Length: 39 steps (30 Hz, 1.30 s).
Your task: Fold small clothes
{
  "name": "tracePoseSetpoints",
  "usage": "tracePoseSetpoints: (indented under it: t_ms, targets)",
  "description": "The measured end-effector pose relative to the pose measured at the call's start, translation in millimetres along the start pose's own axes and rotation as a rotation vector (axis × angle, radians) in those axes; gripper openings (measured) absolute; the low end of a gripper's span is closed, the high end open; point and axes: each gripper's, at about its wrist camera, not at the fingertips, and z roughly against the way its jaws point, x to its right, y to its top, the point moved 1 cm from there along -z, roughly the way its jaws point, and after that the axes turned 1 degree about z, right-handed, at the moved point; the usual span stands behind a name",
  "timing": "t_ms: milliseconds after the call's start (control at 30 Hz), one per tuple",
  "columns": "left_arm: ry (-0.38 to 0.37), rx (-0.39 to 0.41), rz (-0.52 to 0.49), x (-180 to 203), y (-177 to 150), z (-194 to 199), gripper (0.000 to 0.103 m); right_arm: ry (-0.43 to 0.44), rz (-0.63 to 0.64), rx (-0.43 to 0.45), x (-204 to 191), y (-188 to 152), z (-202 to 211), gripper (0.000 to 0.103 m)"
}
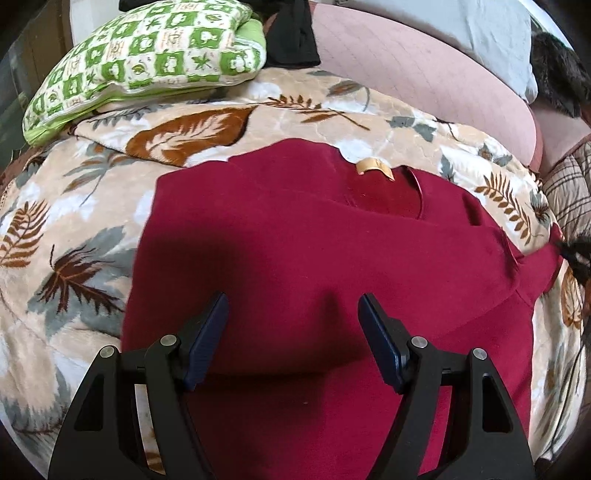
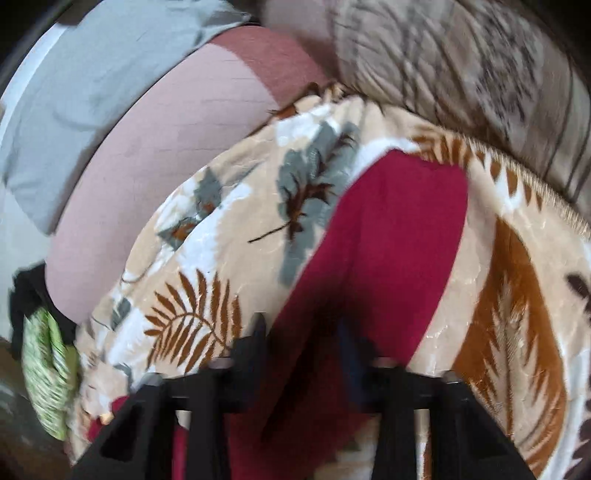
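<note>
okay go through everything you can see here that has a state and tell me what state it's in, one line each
left gripper: open, hovering over the shirt, holding nothing.
right gripper: blurred; open or shut cannot be told; at the sleeve.
red shirt: spread flat, front up, label showing at the collar, not yet folded.
sleeve: stretched out on the leaf-print blanket.
green pillow: lying at the blanket's far edge.

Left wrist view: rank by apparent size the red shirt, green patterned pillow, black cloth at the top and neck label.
1. red shirt, though it lies nearest the camera
2. green patterned pillow
3. black cloth, partly hidden
4. neck label
</note>
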Motion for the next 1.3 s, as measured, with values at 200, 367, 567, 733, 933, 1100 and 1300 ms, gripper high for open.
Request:
tracePoseSetpoints:
  t_ms: [200,367,567,733,933,1100,1300]
  targets:
    - [-0.002,0.015,0.032,-15,2,10,0.073,0.062,0.115,0.075,17,-30,62,0.006]
    - [-0.015,0.013,0.052,-16,0,14,0.073,0.091,0.119,0.067,41,-68,96,0.006]
    - [0.004,0.014,0.017,-12,-3,20,0.073,0.124,-0.001,0.012,85,-91,82,0.008]
    - [0.012,0.020,0.031,-16,-1,23,0.073,0.203,-0.157,0.069,109,-82,69,0.040]
    - [0.022,0.022,0.044,-27,1,27,0.073,0.249,-0.113,0.189,93,-57,85,0.010]
    - [0.016,0.053,0.093,-47,10,40,0.073,0.279,0.052,0.288,35,-33,132,0.006]
    - [0.011,0.088,0.147,-68,19,56,0.073,0.498,0.404,0.310,-106,-46,182,0.006]
